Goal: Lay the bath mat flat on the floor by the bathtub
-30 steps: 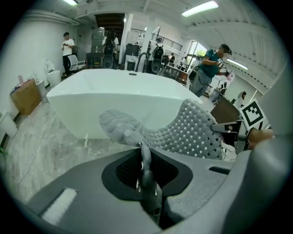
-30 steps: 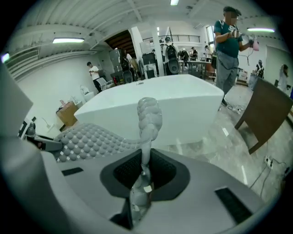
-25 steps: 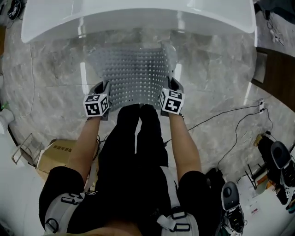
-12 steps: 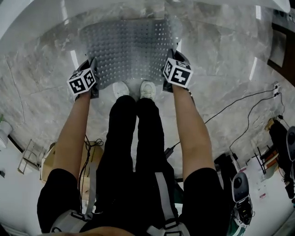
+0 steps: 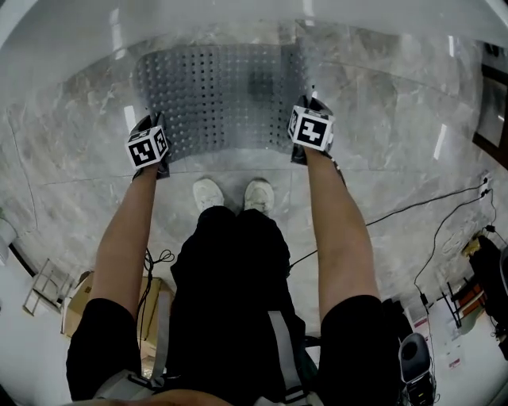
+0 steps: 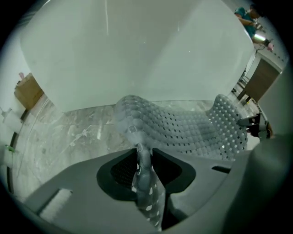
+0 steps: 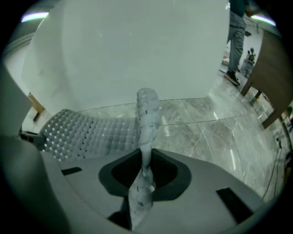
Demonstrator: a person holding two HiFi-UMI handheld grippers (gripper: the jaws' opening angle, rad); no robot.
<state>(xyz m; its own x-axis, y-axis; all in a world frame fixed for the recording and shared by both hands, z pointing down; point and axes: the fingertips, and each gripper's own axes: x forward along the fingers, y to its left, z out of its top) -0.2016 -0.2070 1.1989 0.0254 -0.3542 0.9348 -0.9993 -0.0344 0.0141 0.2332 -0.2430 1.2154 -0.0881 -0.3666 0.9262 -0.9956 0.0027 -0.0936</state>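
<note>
The clear perforated bath mat (image 5: 218,95) lies spread on the marble floor against the white bathtub (image 5: 238,16). My left gripper (image 5: 151,127) holds the mat's near left corner and my right gripper (image 5: 306,107) its near right corner. In the left gripper view the mat's edge (image 6: 145,160) stands pinched between the dark pads, with the mat (image 6: 192,128) rippling away toward the tub (image 6: 137,55). The right gripper view shows the same: a folded edge (image 7: 145,157) between the pads. Both pairs of jaws are opening, with the mat still between them.
The person's white shoes (image 5: 209,193) stand just behind the mat's near edge. Cables (image 5: 413,210) run over the floor at the right. A cardboard box (image 5: 79,297) and a wire rack (image 5: 44,285) sit at the lower left. Another person's legs (image 7: 237,36) stand far right.
Both grippers have moved down and forward with the mat, which now lies lower and flatter by the tub. The shoes have come into view behind it.
</note>
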